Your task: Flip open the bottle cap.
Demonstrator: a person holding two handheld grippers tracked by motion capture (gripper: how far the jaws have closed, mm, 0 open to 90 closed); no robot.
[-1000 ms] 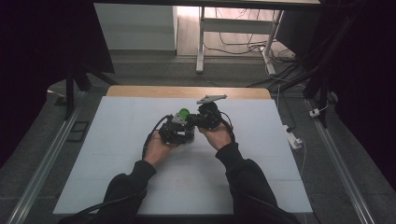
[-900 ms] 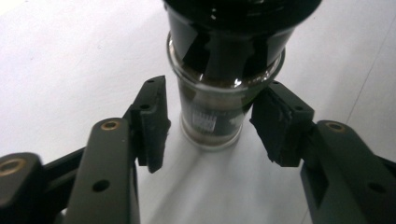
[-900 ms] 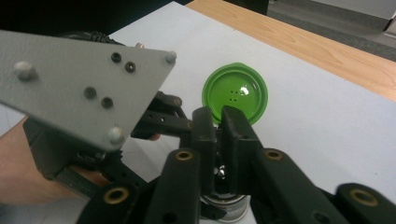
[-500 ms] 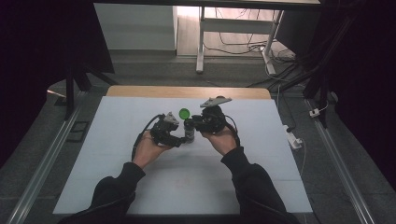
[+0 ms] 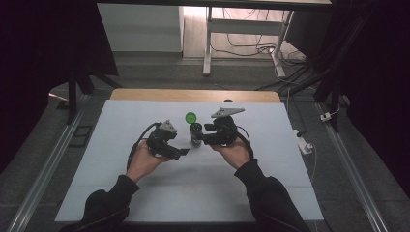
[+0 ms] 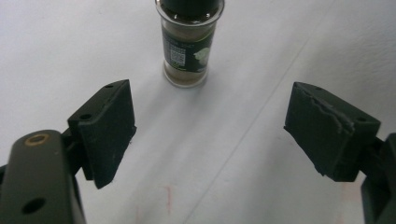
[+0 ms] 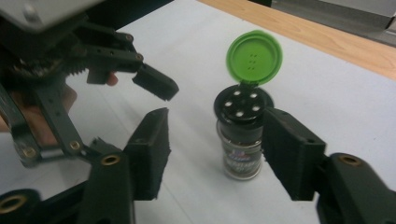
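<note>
A small glass spice jar stands upright on the white table, its green flip lid hinged open above the black shaker top. My left gripper sits a little left of the jar; its jaws have just been opening and nothing is between them. In the left gripper view the jar stands ahead of the open left gripper. My right gripper has also just been opening. The jar stands between its jaws, close to the right-hand one, and the pads are not pressing on it. The lid stands upright.
A wooden strip runs along the table's far edge. A white power strip with a cable lies off the table's right side. Metal rails flank the table. A frame's legs and cables stand on the floor beyond.
Both grippers were shut together at the jar; now both stand open. The left hand has drawn back to the left, and the jar stands free on the table.
</note>
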